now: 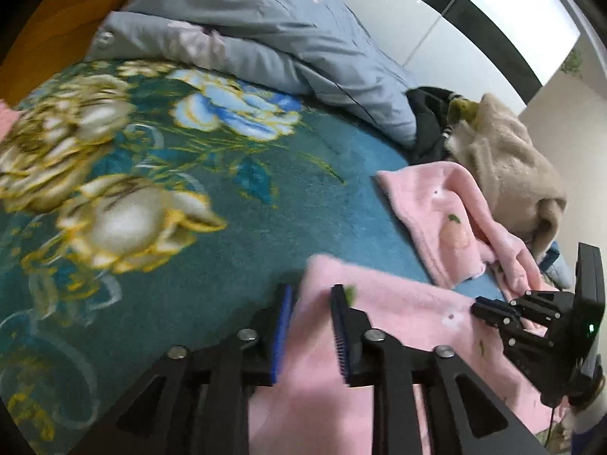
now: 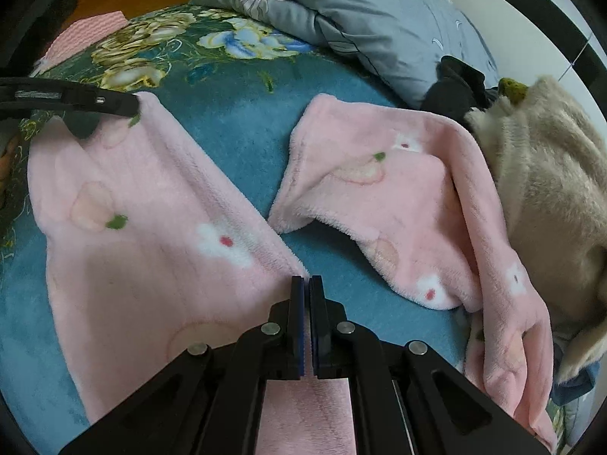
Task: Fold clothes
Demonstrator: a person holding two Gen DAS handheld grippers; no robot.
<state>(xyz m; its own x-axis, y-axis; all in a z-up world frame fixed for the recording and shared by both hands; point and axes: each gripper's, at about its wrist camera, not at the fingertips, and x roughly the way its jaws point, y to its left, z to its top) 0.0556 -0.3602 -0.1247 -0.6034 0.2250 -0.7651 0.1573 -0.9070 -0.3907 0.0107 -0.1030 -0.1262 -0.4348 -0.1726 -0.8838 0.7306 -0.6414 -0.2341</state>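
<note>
pink fleece garment, printed with peaches and small white flowers, lies spread on a teal floral blanket covering the bed, its two long parts diverging toward the far side. the right gripper has its jaws pressed together at the near inner edge of the left-hand part; whether cloth is caught between them cannot be told. the left gripper has its jaws spread partway over the far corner of that same part, pink cloth showing between the blue pads without being squeezed. a grey flowered quilt is heaped at the far edge, and a dark garment and a beige plush garment are piled to the right, the beige one touching the pink fleece.
</note>
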